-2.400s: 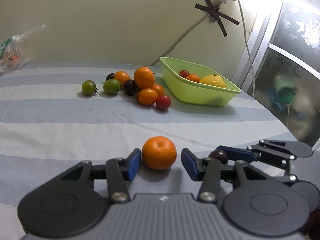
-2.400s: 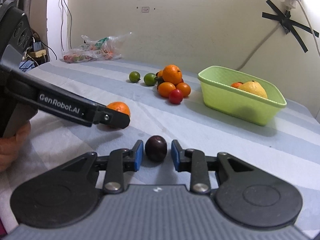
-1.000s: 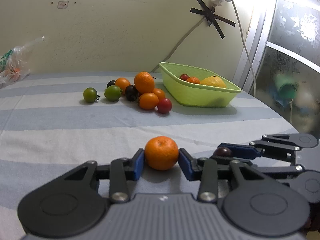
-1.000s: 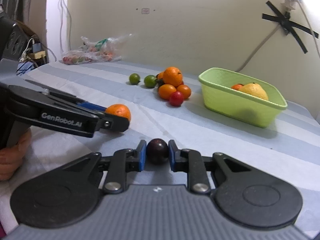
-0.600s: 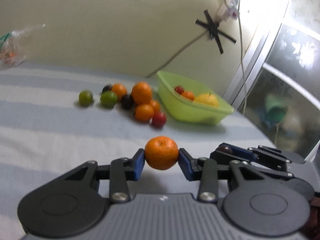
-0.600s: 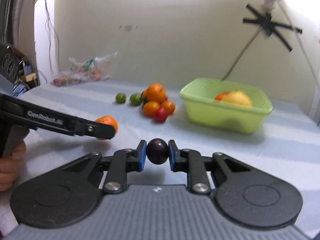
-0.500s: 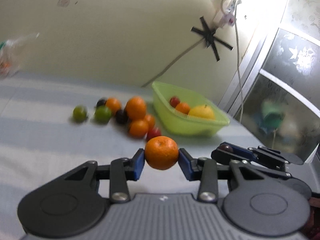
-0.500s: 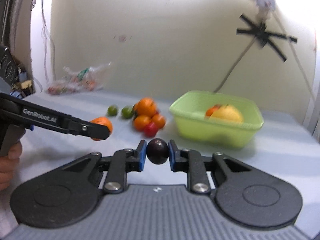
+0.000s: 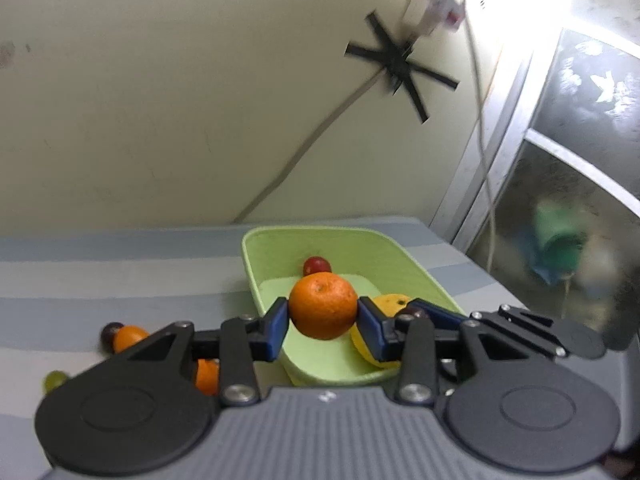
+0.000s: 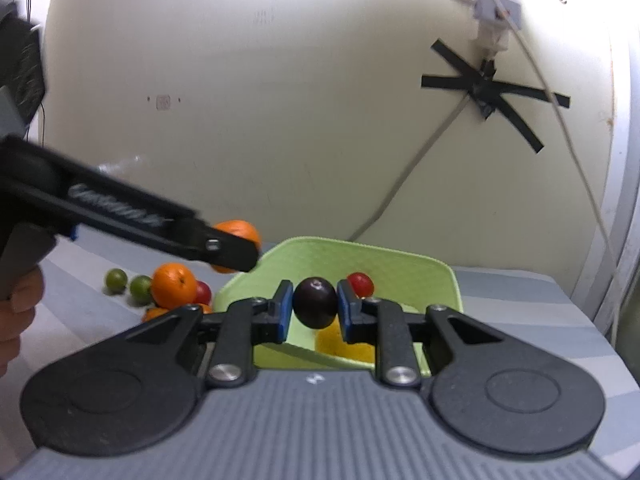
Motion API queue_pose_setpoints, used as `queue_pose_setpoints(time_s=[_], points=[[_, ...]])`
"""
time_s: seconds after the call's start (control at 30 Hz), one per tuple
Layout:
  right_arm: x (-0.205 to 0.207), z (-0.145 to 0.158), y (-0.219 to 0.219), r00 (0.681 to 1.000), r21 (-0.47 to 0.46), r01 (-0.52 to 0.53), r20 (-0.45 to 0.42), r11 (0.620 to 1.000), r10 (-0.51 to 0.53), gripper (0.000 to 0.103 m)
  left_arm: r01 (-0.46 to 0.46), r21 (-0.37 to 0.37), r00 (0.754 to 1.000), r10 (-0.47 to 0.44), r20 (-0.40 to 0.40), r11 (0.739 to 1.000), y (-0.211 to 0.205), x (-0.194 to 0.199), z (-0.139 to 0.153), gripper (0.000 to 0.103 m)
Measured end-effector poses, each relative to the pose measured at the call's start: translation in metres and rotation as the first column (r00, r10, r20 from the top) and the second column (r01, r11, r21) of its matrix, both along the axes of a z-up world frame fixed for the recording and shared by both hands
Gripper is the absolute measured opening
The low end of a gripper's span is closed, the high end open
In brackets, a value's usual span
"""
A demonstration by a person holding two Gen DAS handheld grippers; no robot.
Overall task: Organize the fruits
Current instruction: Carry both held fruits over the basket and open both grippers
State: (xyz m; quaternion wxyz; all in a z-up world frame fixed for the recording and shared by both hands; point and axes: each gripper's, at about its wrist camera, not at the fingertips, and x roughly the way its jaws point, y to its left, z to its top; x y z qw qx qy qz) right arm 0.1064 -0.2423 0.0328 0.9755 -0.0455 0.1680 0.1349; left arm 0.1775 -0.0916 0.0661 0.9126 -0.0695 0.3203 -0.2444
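My left gripper [image 9: 323, 317] is shut on an orange mandarin [image 9: 323, 304] and holds it in the air over the near part of the lime-green basket [image 9: 420, 268]. My right gripper [image 10: 312, 309] carries a dark plum [image 10: 315, 305] between its blue pads above the basket's [image 10: 360, 247] near rim; its jaws are opening, though the pads still touch the plum. Inside the basket lie a yellow lemon [image 9: 394, 302] and a red tomato [image 9: 317, 266]. In the right wrist view the left gripper [image 10: 236, 254] comes in from the left with the mandarin [image 10: 240, 230].
A pile of loose fruit lies on the striped tablecloth left of the basket: an orange [image 10: 174, 284], two green fruits [image 10: 116, 279], a red one [image 10: 203, 291]. A person's hand [image 10: 16, 312] holds the left tool. The wall with a taped cable stands just behind the basket.
Both grippers have lifted their fruit off the table and moved forward to the basket, which now fills the middle of both views. The fruit pile has slid to the left.
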Motion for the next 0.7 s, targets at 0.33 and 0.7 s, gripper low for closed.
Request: queue_pose_setpoints(time_s=[0.33, 0.7], points=[[0.000, -0.003, -0.009, 1.000, 0.037, 0.007, 0.019, 0.999, -0.008, 0.046, -0.025, -0.001, 1.000, 0.025, -0.016, 1.000, 0.000, 0.015, -0.010, 0.043], [-0.015, 0.005, -0.017, 0.998, 0.168, 0.026, 0.052, 0.986, -0.035, 0.046, -0.298, -0.061, 0.954, 0.300, 0.019, 0.953, 0.123, -0.046, -0.003, 0.043]])
